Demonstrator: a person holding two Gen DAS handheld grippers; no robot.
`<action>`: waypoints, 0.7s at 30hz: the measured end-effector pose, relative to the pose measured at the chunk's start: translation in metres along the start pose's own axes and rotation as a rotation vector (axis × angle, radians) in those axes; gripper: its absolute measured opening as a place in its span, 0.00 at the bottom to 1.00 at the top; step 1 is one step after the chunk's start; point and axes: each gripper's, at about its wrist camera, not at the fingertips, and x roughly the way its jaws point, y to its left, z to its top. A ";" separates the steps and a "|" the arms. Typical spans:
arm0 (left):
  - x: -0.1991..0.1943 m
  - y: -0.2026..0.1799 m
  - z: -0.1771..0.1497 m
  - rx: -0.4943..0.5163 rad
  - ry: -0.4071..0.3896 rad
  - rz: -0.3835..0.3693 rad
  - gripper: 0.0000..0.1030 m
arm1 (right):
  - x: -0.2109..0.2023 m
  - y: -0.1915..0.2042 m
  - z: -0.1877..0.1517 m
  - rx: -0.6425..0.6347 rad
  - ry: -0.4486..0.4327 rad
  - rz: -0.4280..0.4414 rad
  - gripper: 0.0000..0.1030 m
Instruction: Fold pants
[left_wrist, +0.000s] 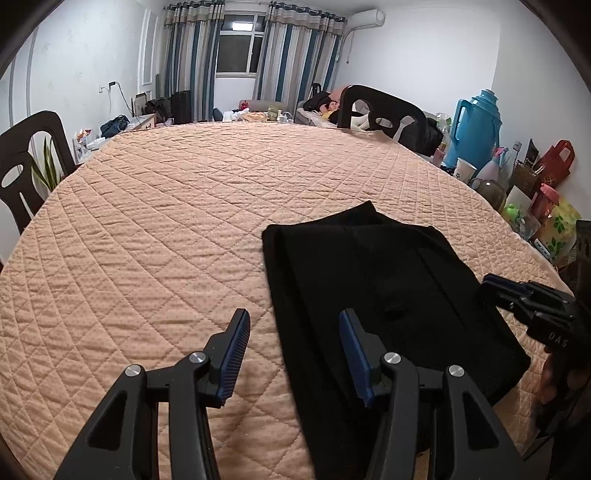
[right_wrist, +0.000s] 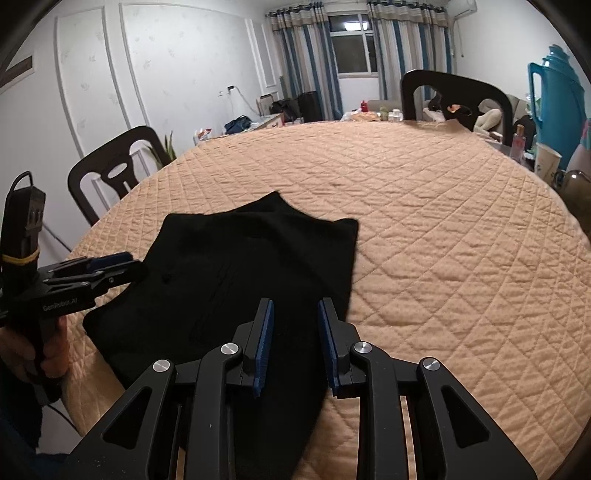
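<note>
Black pants (left_wrist: 373, 280) lie flat, already doubled, on the near right part of the quilted table cover (left_wrist: 166, 221). Left gripper (left_wrist: 293, 354): jaws apart, nothing held, over the cloth's left edge. Right gripper (right_wrist: 295, 343): jaws apart, empty, above the near cloth. Judgement: pinch both near corners evenly, lift low, lay the fold toward the far edge, keeping edges aligned
</note>
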 end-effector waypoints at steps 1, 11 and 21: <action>-0.001 0.001 0.000 -0.002 0.000 0.004 0.52 | -0.002 -0.002 0.000 0.006 -0.004 -0.004 0.25; -0.022 0.005 -0.009 -0.035 -0.019 -0.047 0.53 | -0.018 -0.007 -0.001 0.040 -0.022 0.038 0.43; -0.017 0.015 -0.022 -0.118 0.016 -0.147 0.55 | -0.016 -0.017 -0.014 0.111 0.025 0.098 0.43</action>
